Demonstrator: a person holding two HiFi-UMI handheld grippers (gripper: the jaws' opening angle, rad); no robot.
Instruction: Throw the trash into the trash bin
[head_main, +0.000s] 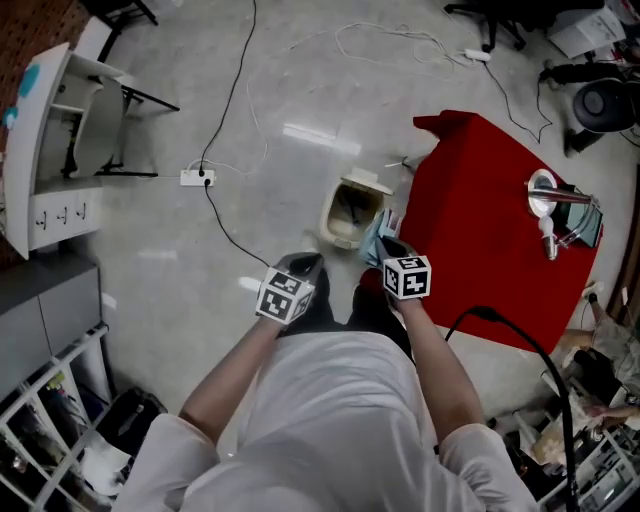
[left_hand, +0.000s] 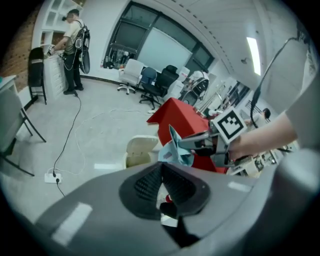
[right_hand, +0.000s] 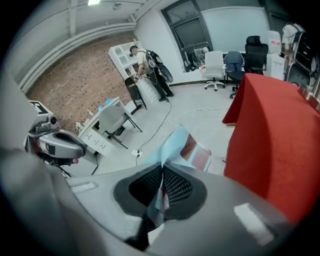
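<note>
One wrapper (right_hand: 173, 145), clamped between right gripper (right_hand: 162, 167) jaws

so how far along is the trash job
Done: the right gripper is shut on a light blue wrapper, and the left gripper seems to pinch a small white and red scrap. In hand: both are held above the floor, close to the open bin. Left: bring each over the bin and let go; neither piece is in it yet.
</note>
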